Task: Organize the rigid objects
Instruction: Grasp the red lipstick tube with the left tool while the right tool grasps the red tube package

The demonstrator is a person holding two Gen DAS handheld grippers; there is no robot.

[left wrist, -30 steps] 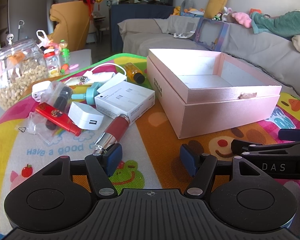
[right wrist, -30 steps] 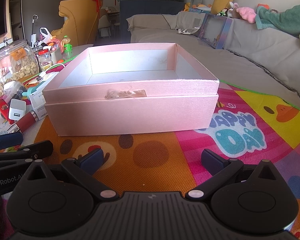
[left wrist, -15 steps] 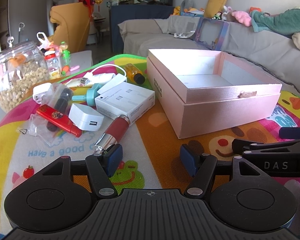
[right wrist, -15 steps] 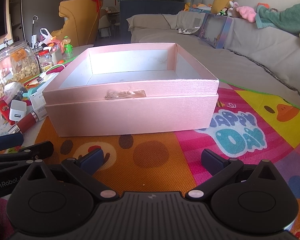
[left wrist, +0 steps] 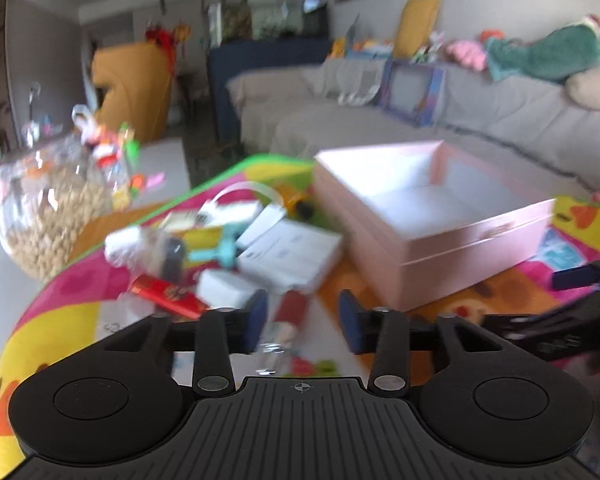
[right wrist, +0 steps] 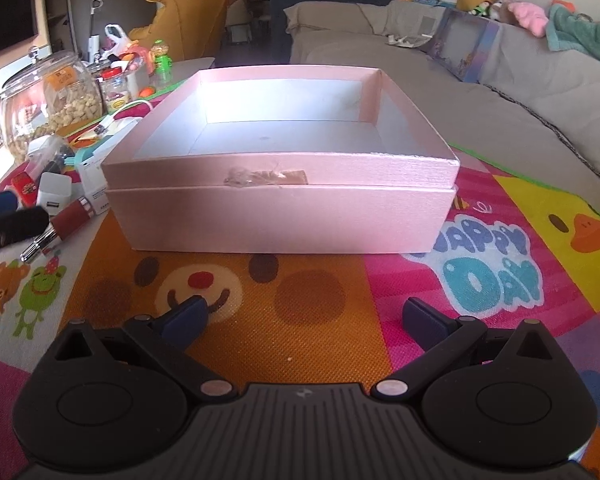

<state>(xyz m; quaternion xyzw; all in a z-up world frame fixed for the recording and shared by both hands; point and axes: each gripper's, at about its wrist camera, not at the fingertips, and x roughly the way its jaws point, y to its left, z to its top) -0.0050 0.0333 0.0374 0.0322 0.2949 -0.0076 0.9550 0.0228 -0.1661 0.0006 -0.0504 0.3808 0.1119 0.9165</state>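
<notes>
Pink, square cardboard box (right wrist: 280, 204) sits empty on the cartoon play mat (right wrist: 308, 300); nothing is sorted yet. Left of the box, the left gripper (left wrist: 302, 318) has just been closing around a dark-red metal-tipped tube (left wrist: 290, 312), contact unclear. Right gripper (right wrist: 304, 316) waits wide, empty.

Low, near wrist views; shared pink box (left wrist: 440, 216)

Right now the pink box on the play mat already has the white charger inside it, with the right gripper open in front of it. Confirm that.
Not quite. The pink box is empty: the right wrist view shows only its bare floor. The white charger lies outside, on the play mat left of the box. The right gripper is open in front of it.
</notes>
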